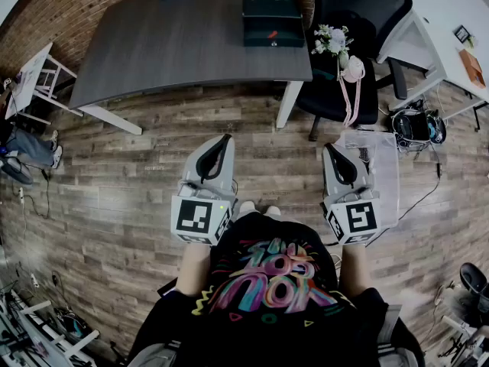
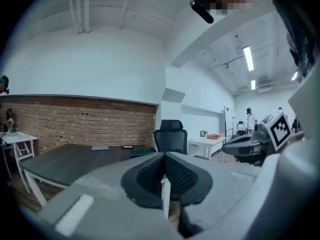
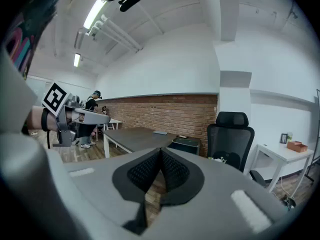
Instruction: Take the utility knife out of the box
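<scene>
A dark green box [image 1: 273, 21] stands shut near the far right edge of a dark grey table [image 1: 153, 52]. A small red mark shows on its front, and no knife can be made out. I stand on the wood floor well short of the table and hold both grippers level at waist height. My left gripper [image 1: 223, 140] is shut with nothing between its pads, and so is my right gripper [image 1: 334, 150]. In the left gripper view the box [image 2: 143, 152] lies far beyond the closed left gripper [image 2: 164, 156]. In the right gripper view the box [image 3: 186, 144] sits past the closed right gripper [image 3: 160, 151].
A black office chair [image 1: 348, 21] holding a flower bouquet [image 1: 332, 40] with a pink ribbon stands right of the table. A white desk [image 1: 451, 14] is at far right, a small white table [image 1: 34, 79] at left. A clear plastic bin [image 1: 378, 159] sits on the floor by my right gripper.
</scene>
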Demonstrator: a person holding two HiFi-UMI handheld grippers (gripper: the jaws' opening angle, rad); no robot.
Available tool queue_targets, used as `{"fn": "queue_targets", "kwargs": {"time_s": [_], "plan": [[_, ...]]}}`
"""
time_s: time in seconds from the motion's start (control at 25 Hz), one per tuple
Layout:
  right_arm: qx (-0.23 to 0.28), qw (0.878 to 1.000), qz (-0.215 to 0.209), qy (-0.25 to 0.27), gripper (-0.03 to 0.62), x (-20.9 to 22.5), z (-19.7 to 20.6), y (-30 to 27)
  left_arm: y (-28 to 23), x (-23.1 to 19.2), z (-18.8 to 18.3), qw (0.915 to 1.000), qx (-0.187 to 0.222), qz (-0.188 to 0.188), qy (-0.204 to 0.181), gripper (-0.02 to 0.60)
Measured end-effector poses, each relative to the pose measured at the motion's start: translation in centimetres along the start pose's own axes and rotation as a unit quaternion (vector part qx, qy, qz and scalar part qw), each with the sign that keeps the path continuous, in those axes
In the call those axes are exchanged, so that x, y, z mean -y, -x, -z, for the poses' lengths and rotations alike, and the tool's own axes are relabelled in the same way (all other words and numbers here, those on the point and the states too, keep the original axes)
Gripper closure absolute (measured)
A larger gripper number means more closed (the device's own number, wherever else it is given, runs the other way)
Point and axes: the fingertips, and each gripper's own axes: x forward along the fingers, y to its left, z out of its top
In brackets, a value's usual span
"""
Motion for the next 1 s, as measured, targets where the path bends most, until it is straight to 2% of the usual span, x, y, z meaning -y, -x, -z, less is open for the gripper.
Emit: {"fn": "queue_targets", "kwargs": {"time_s": [0.2, 0.6, 1.0], "plan": [[0.007, 1.000, 0.007, -0.010, 0.594, 0.5, 0.1, 1.1, 0.7, 1.0, -0.2, 1.0000, 0.001, -0.006, -0.007, 0.581], [0.009, 1.000, -0.020, -0.011, 0.594, -0.1, 1.7, 2.8, 2.6, 2.9, 1.3, 0.9995, -0.004, -0.031, -0.005, 0.581], [-0.011, 1.000, -0.023, -0.013, 0.594, 0.4, 2.6, -0.5, 0.1, 0.0, 1.6, 0.9993, -0.004, -0.036, 0.010, 0.581]]}}
